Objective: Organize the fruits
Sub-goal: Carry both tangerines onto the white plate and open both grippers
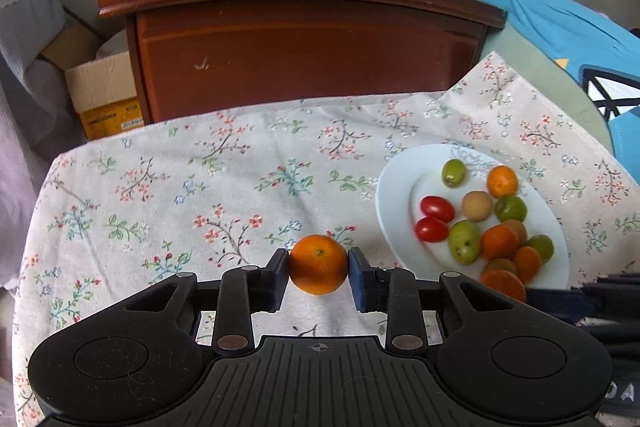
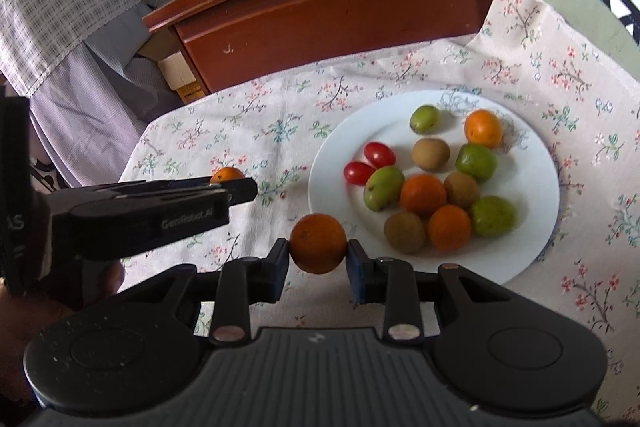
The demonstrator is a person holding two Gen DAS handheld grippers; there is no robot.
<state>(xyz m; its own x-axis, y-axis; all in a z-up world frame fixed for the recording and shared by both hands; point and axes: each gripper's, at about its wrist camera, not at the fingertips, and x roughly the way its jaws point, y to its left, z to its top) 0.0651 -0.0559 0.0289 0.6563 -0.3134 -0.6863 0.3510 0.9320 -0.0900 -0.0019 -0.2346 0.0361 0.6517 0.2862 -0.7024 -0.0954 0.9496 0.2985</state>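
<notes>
A floral tablecloth (image 2: 248, 115) carries a white plate (image 2: 532, 227) of mixed fruit at right. The left gripper (image 1: 319, 273), left of the plate, is clamped on a small orange (image 1: 319, 264). The right gripper (image 2: 318, 259), at the plate's near-left rim, pinches another orange (image 2: 318, 243) between its pads.

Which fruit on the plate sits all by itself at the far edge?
Find the white plate on the flowery tablecloth. At its far rim, beside the faint printed pattern, lies a small oval green fruit. Unlike the other green fruits, it touches no neighbour and sits apart from the pile.
</notes>
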